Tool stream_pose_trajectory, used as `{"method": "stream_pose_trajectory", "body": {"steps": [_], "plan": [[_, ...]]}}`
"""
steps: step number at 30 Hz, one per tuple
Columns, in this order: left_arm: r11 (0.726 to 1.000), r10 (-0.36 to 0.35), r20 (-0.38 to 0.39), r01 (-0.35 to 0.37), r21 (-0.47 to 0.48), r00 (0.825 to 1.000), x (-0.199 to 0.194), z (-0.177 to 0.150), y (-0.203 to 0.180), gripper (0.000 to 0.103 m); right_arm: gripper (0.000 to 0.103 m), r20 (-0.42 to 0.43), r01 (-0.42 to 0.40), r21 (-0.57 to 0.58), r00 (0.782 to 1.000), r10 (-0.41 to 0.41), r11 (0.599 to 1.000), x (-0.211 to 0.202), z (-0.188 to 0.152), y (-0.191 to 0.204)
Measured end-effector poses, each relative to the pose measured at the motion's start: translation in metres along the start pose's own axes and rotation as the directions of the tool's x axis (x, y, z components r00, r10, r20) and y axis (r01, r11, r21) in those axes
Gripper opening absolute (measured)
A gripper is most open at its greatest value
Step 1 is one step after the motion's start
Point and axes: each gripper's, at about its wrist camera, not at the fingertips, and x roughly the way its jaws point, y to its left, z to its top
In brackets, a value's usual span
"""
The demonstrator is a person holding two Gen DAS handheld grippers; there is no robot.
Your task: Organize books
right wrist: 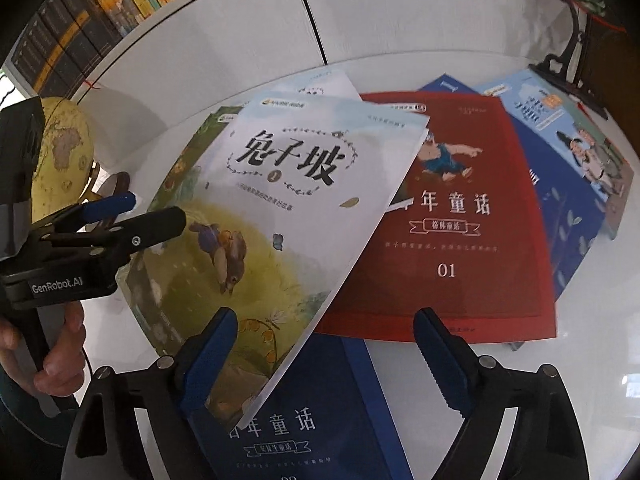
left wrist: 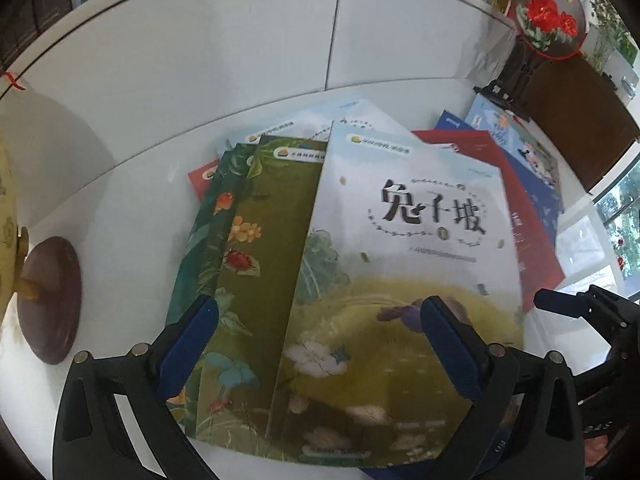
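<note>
A fanned pile of thin picture books lies on a white table (left wrist: 132, 208). On top is a pale book with a rabbit cover (left wrist: 400, 240) (right wrist: 280, 200), overlapping green leafy books (left wrist: 256, 260). A red book (right wrist: 460, 220), a dark blue book (right wrist: 312, 420) and a light blue one (right wrist: 580, 152) lie beside and under it. My left gripper (left wrist: 320, 320) hangs open just above the pale and green covers, also showing as the left gripper (right wrist: 148, 210). My right gripper (right wrist: 326, 332) is open over the pale book's lower corner and the dark blue book, gripping nothing.
A yellow globe (right wrist: 60, 152) on a brown round base (left wrist: 52, 300) stands at the left. A round ornament with red flowers (left wrist: 548, 16) on a dark stand sits at the back right. Shelved books (right wrist: 120, 0) line the wall behind. A person's hand (right wrist: 60, 340) holds the left gripper.
</note>
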Motion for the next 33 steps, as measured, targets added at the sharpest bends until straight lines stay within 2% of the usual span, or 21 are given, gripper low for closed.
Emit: {"method": "stream_pose_trajectory", "body": {"steps": [5,10,13,16,18,21,26,28,30,33], "plan": [[0.998,-0.055,-0.024,0.054,-0.038,0.998,0.01,-0.001,0.007,0.097,0.087,-0.005,-0.022,0.01,1.0,0.022,1.0,0.01,-0.002,0.001],[0.997,-0.074,-0.018,0.074,-0.03,0.997,0.011,-0.003,0.005,0.095,0.083,-0.003,-0.063,0.024,0.998,0.063,0.998,0.013,-0.001,0.0],[0.993,-0.116,-0.009,0.116,-0.038,0.993,0.01,-0.003,0.004,0.094,0.078,-0.006,-0.098,0.03,0.995,0.098,0.995,0.015,-0.001,0.001],[0.988,-0.145,-0.002,0.145,-0.049,0.989,0.009,-0.002,0.004,0.094,0.063,0.0,-0.133,0.026,0.991,0.134,0.991,0.012,0.0,0.003],[0.988,-0.146,0.0,0.146,-0.048,0.989,0.009,-0.002,0.003,0.094,0.054,0.013,-0.126,0.0,0.992,0.126,0.992,0.009,-0.001,0.008],[0.989,-0.144,-0.001,0.144,-0.04,0.99,0.009,-0.002,0.001,0.094,0.053,0.034,-0.085,-0.044,0.996,0.086,0.995,0.005,-0.003,0.015],[0.983,-0.177,0.002,0.177,-0.056,0.984,0.009,-0.002,0.004,0.094,0.051,0.037,-0.113,-0.032,0.993,0.114,0.993,0.006,-0.002,0.009],[0.975,-0.212,0.009,0.213,-0.062,0.977,0.007,-0.003,0.004,0.089,0.05,0.042,-0.113,-0.033,0.993,0.115,0.993,0.007,0.0,0.009],[0.971,-0.231,0.005,0.23,-0.07,0.973,0.006,-0.003,0.003,0.088,0.05,0.035,-0.12,-0.017,0.992,0.121,0.993,0.01,0.0,0.005],[0.965,-0.25,0.005,0.249,-0.083,0.968,0.006,-0.002,0.005,0.088,0.05,0.018,-0.166,0.029,0.986,0.165,0.986,0.015,0.002,-0.003]]}}
